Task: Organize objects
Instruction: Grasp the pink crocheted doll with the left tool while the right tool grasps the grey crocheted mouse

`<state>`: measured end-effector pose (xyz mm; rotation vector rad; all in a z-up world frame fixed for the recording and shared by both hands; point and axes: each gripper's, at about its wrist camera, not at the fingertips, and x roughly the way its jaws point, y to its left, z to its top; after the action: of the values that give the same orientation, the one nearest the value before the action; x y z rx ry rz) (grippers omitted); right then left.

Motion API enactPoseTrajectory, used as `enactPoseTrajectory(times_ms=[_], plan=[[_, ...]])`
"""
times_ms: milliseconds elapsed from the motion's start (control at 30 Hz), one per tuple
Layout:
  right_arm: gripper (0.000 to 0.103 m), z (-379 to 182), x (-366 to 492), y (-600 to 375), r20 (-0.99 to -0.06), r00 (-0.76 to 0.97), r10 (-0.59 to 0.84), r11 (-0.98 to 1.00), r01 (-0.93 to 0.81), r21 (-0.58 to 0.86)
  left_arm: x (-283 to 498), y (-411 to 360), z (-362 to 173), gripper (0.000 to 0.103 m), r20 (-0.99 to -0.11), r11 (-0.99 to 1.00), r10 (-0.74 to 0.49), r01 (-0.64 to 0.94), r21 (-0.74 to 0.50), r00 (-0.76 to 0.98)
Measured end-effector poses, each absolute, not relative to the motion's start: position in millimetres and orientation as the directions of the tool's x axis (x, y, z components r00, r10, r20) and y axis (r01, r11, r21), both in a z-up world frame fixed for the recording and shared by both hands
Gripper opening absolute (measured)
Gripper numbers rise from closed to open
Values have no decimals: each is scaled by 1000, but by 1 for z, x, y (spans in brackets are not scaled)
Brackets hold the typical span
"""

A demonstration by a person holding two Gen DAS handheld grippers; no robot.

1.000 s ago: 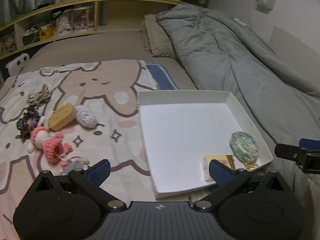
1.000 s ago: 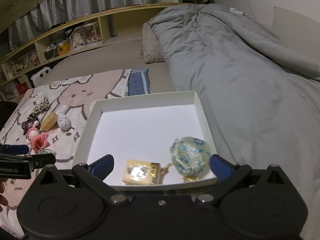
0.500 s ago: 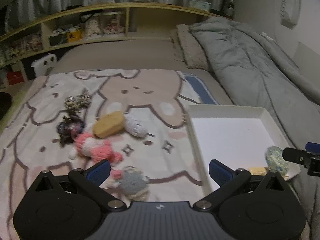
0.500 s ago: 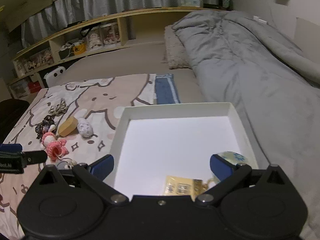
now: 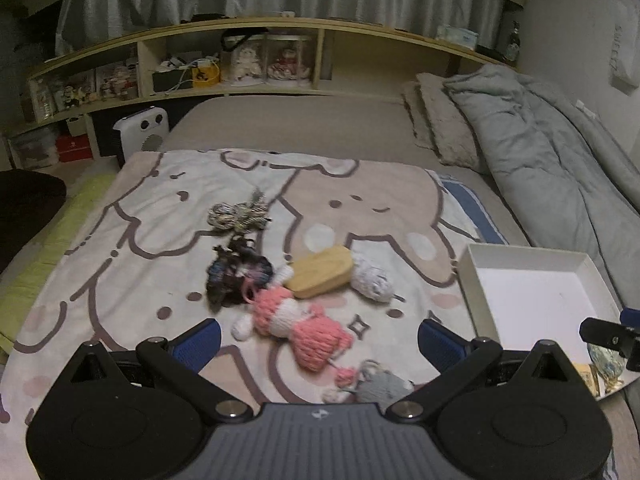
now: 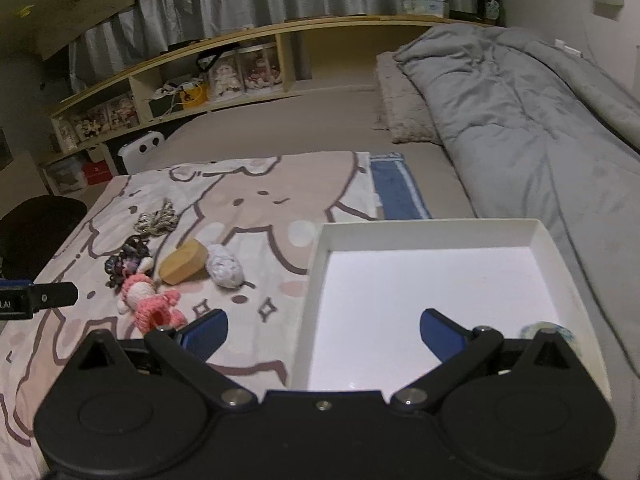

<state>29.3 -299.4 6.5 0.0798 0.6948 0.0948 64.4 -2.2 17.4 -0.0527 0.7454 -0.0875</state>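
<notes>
A bed with a cartoon rabbit blanket (image 5: pixel 168 208) fills the view. A pink knitted doll (image 5: pixel 296 326) lies nearest in a loose cluster left of the white tray (image 6: pixel 540 236), probably the collection spot since a floral pouch (image 5: pixel 606 358) sits inside. The left gripper (image 5: pixel 318 340) hangs over the doll and the right gripper (image 6: pixel 322 334) over the tray's near edge, both wide open and empty.

Knitted toys (image 5: pixel 298 326) lie clustered beside white tray (image 5: pixel 468 280).
</notes>
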Motion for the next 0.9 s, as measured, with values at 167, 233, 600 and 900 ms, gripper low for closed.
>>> enactPoseTrajectory(times_ms=[167, 233, 600, 900], plan=[[103, 4, 36, -273, -612, 778, 141, 989, -90, 114, 74, 17, 12, 103, -671, 995, -88, 40, -87, 736], [103, 2, 38, -262, -600, 785, 157, 987, -103, 123, 77, 21, 9, 103, -669, 997, -70, 29, -72, 740], [103, -23, 54, -218, -561, 795, 232, 972, -176, 153, 100, 38, -17, 102, -697, 989, -31, -77, -124, 716], [103, -67, 61, -205, -628, 732, 263, 965, -210, 159, 124, 52, -49, 73, -721, 906, -143, -204, -372, 678]])
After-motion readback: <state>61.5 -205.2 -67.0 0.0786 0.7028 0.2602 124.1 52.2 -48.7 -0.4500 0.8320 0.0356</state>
